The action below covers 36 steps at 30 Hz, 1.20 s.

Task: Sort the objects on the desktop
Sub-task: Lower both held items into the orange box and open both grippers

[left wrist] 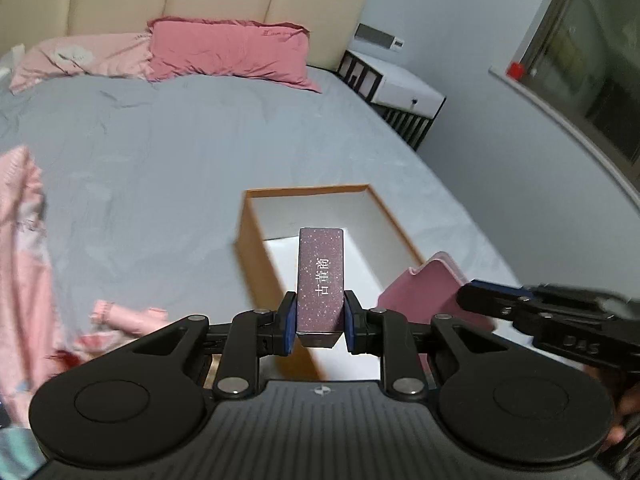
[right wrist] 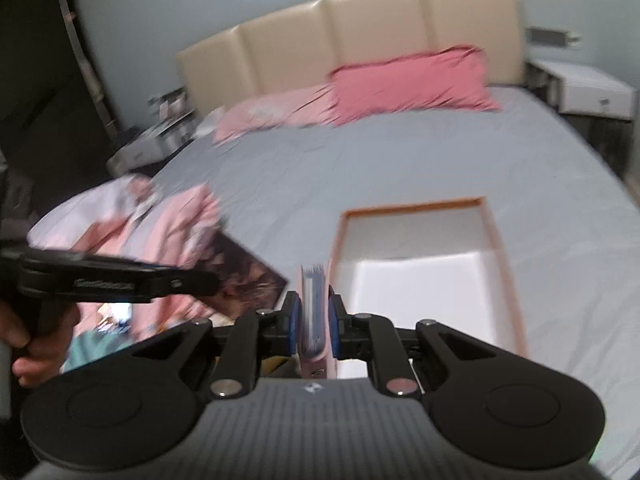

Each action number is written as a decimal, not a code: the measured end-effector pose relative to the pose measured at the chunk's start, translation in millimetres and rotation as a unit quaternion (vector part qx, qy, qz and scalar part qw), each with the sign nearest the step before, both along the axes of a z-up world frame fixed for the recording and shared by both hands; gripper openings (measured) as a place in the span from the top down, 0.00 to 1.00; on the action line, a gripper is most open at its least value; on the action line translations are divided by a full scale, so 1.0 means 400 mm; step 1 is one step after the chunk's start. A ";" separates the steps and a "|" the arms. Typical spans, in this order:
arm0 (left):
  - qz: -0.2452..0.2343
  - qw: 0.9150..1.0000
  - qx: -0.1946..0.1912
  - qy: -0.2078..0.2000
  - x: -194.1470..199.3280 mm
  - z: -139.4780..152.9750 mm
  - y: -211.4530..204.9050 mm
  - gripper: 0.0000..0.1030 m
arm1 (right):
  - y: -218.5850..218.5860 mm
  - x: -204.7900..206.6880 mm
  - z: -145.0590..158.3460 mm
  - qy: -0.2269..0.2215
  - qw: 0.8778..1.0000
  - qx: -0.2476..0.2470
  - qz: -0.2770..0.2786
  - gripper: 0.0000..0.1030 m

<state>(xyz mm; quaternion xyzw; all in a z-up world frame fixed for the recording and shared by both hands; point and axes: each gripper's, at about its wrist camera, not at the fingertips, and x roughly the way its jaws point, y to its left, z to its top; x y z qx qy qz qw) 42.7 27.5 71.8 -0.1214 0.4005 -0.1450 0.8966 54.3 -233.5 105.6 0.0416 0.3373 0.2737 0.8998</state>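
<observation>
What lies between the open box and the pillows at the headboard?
Only bare grey sheet lies between the box and the pillows; both views show it.

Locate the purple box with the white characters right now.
In the left wrist view, the purple box is clamped in the left gripper, held at centre over the open orange box on the bed.

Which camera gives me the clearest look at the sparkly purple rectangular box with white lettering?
Left wrist view: the sparkly purple box stands sharp, lettering readable, clamped in the left gripper. The right wrist view shows it only as a blurred dark shape beside the left gripper.
</observation>
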 end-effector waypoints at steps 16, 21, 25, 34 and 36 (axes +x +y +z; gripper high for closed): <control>-0.015 0.989 0.097 0.111 0.144 -0.231 -0.221 0.75 | -0.028 0.110 -0.229 0.070 0.994 -0.040 -0.079 0.85; -0.011 0.985 0.100 0.141 0.132 -0.264 -0.220 0.75 | -0.018 0.129 -0.268 0.102 0.992 -0.017 -0.070 0.85; -0.008 0.983 0.096 0.156 0.133 -0.281 -0.209 0.75 | -0.019 0.132 -0.292 0.136 0.989 0.000 -0.061 0.85; -0.016 0.980 0.108 0.166 0.123 -0.285 -0.223 0.75 | -0.030 0.134 -0.322 0.169 0.983 0.024 -0.068 0.84; -0.023 0.979 0.104 0.176 0.119 -0.285 -0.224 0.74 | -0.030 0.138 -0.323 0.170 0.983 0.026 -0.069 0.85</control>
